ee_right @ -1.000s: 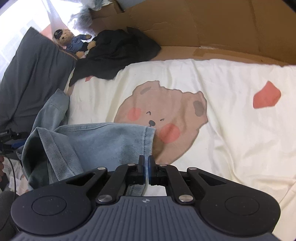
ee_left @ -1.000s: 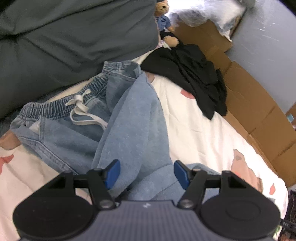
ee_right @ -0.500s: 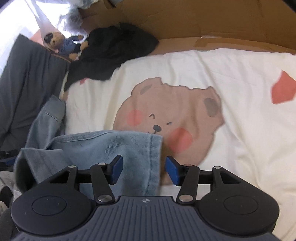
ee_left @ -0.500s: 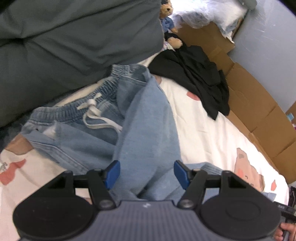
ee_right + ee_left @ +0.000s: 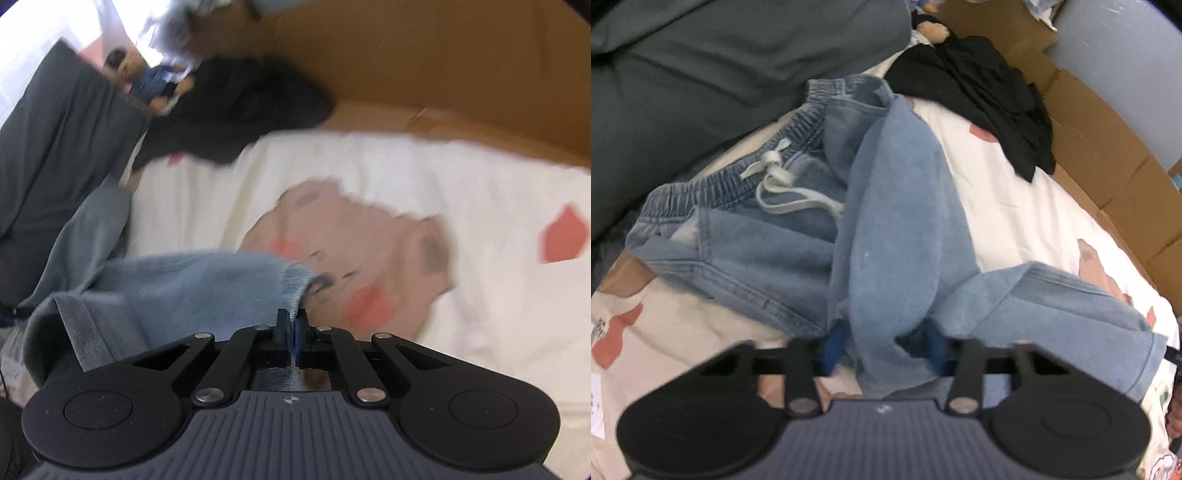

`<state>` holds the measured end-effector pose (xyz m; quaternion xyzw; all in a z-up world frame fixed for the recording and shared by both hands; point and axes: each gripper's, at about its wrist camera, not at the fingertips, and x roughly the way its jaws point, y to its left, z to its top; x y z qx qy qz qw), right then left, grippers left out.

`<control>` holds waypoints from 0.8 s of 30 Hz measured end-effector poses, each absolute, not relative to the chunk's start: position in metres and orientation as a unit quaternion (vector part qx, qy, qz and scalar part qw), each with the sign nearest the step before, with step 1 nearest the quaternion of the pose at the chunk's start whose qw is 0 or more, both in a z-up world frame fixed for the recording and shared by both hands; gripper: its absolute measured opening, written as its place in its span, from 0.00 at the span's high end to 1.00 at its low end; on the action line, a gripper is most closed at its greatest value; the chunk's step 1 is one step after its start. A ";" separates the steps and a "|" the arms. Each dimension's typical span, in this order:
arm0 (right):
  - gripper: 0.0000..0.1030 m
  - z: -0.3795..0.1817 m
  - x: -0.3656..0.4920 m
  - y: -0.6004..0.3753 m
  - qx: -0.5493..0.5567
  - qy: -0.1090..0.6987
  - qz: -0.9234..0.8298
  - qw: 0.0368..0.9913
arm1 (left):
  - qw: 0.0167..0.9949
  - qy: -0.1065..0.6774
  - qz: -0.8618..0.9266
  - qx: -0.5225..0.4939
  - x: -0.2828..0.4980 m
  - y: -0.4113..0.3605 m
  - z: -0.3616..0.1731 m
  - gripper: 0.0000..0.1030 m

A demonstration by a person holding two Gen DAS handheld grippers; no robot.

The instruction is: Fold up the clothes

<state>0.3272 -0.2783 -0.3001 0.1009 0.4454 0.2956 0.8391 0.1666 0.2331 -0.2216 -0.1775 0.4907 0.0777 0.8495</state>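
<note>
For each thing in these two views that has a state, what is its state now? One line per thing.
Denim pants: crumpled on the bedsheet, one leg twisted.
Drawstring: tied, ends loose.
Left claw: open, denim fold between its fingers.
Right claw: shut on the pants' hem.
Black garment: heaped, unfolded.
Teddy bear: lying by the grey pillow.

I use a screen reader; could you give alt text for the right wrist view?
The right gripper is shut on the hem of the blue jeans, over a cream bedsheet with a bear print. The image is motion-blurred.
</note>
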 end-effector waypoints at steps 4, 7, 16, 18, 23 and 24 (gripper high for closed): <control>1.00 -0.293 0.314 -0.307 0.133 0.426 0.280 0.850 | 0.861 0.475 0.067 -0.170 0.175 0.226 -0.213 0.83; 1.00 -0.292 0.305 -0.321 0.143 0.416 0.261 0.859 | 0.871 0.459 0.059 -0.167 0.183 0.222 -0.202 0.84; 1.00 -0.278 0.293 -0.388 0.171 0.387 0.187 0.887 | 0.896 0.423 -0.011 -0.135 0.247 0.186 -0.171 0.84; 1.00 -0.275 0.288 -0.404 0.169 0.383 0.174 0.891 | 0.898 0.419 -0.027 -0.129 0.265 0.173 -0.170 0.84; 1.00 -0.271 0.272 -0.443 0.182 0.375 0.136 0.899 | 0.898 0.420 -0.066 -0.112 0.299 0.135 -0.179 0.84; 1.00 -0.272 0.269 -0.449 0.182 0.374 0.129 0.900 | 0.897 0.421 -0.073 -0.111 0.303 0.128 -0.180 0.83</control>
